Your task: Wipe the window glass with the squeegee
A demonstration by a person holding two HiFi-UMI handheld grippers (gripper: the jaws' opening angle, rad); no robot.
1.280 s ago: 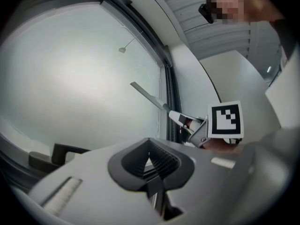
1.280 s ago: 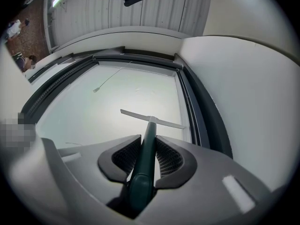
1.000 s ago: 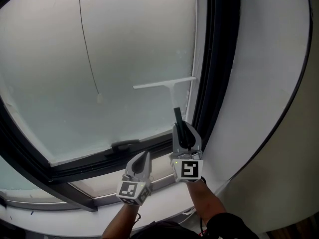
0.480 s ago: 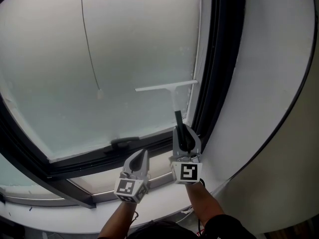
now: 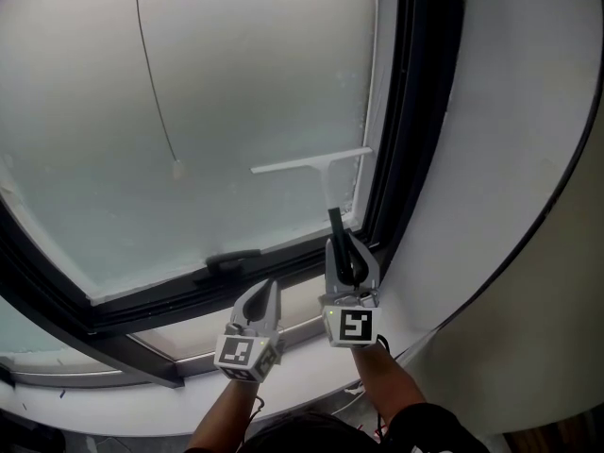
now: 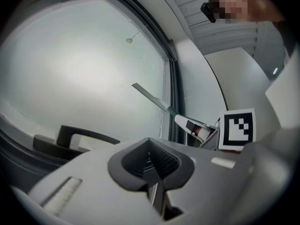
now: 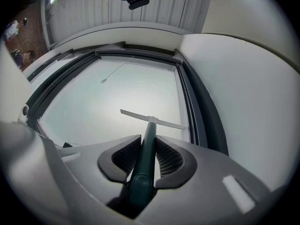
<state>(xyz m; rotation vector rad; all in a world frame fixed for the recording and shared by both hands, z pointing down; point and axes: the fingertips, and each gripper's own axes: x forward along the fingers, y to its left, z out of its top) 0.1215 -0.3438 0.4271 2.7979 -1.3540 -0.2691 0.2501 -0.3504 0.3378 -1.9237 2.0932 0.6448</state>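
While clamped, squeegee (image 5: 312, 163) projects beyond right claw (image 5: 346, 254).

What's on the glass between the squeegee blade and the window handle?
Nothing. The head view shows only bare glass between the squeegee blade and the handle.

A black handle (image 5: 233, 257) sits on the dark frame (image 5: 420, 111); a thin cord (image 5: 155, 74) hangs above.

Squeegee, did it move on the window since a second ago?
Yes. The squeegee slid slightly down the glass, so its blade is now closer to the window handle.
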